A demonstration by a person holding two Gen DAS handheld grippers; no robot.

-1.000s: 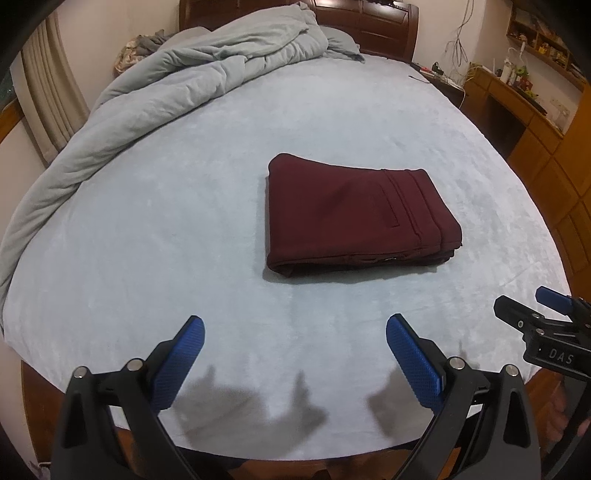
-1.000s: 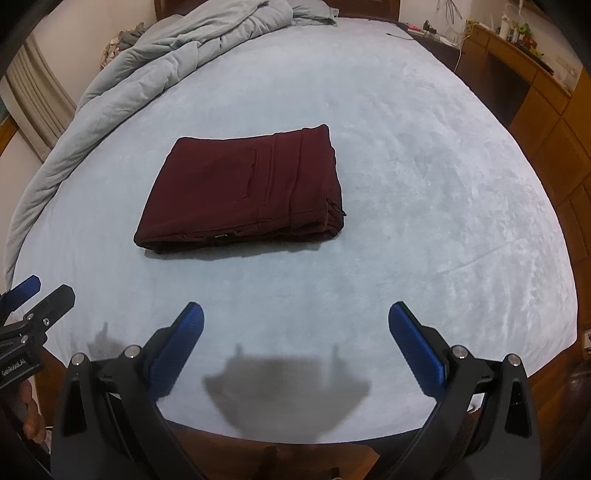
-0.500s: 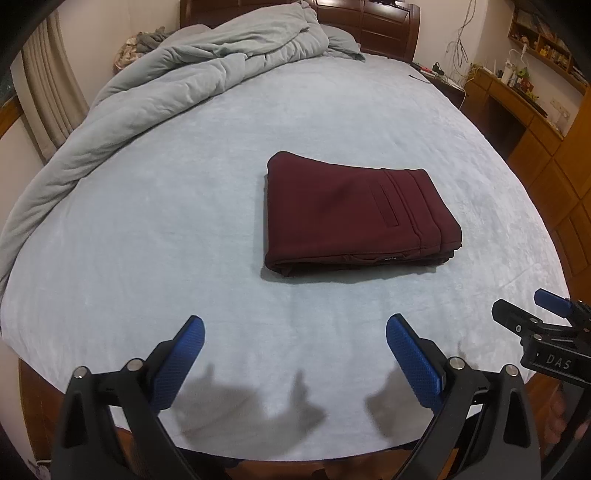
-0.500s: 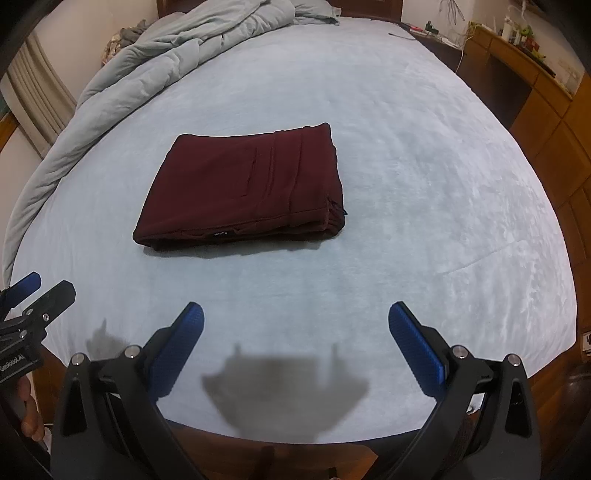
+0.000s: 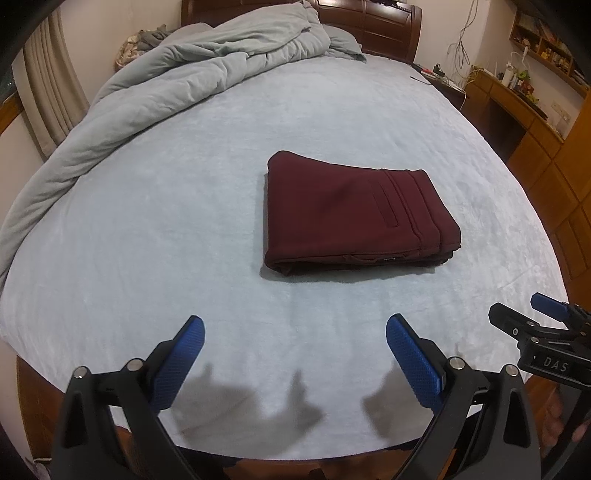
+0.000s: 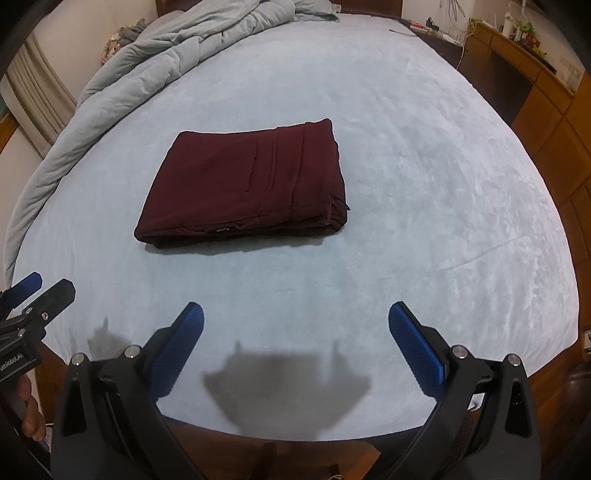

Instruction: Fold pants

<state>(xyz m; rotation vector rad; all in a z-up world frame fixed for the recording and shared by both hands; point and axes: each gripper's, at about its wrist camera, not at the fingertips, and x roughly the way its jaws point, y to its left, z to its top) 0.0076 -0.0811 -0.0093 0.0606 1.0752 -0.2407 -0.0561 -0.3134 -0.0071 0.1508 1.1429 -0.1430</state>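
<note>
Dark red pants [image 5: 354, 214] lie folded into a thick rectangle in the middle of the pale blue bed [image 5: 166, 229]. They also show in the right wrist view [image 6: 243, 188], with a small label on the near fold. My left gripper [image 5: 295, 332] is open and empty, above the bed's near edge, well short of the pants. My right gripper [image 6: 295, 317] is open and empty, also near the front edge. Each gripper shows at the edge of the other's view: the right gripper [image 5: 532, 317] and the left gripper [image 6: 40, 288].
A rumpled grey duvet [image 5: 155, 92] is heaped along the bed's far left side. A dark wooden headboard [image 5: 373, 26] stands behind. Wooden desk and cabinets [image 5: 535, 122] line the right wall. Curtains [image 5: 48, 92] hang at left.
Both grippers have drawn back slightly from the pants and stay open. The pants have not moved.
</note>
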